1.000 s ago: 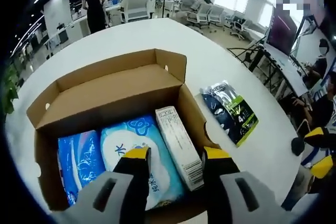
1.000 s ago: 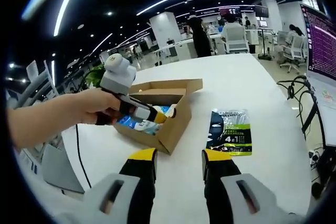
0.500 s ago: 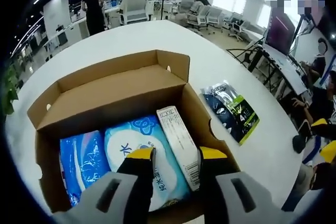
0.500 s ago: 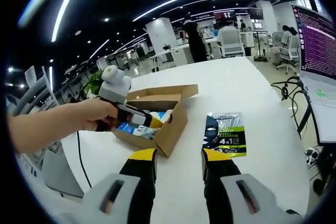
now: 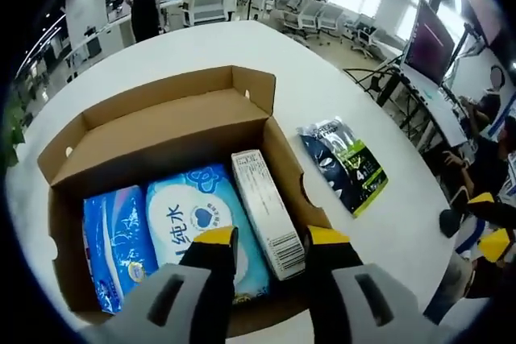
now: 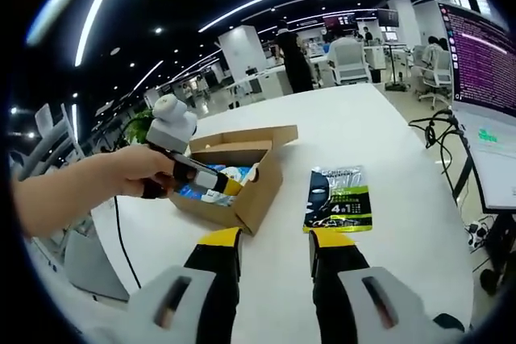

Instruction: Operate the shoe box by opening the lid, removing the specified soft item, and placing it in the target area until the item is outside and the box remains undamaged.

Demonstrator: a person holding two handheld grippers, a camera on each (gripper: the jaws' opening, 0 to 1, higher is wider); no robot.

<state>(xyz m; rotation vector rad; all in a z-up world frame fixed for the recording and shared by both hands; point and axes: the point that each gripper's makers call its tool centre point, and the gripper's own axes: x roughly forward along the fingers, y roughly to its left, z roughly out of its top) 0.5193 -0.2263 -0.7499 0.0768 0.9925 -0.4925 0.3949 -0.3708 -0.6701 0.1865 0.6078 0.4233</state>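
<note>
The shoe box (image 5: 173, 130) sits lid-open on the white table (image 5: 322, 94). My left gripper view looks down on its blue tissue packs (image 5: 205, 227) and white carton (image 5: 264, 211), just beyond the parted left gripper (image 5: 262, 238). My right gripper view shows a hand (image 6: 133, 171) holding that gripper over the box; the right gripper (image 6: 274, 239) hovers unclenched, well short of the green-black packet (image 6: 339, 199).
</note>
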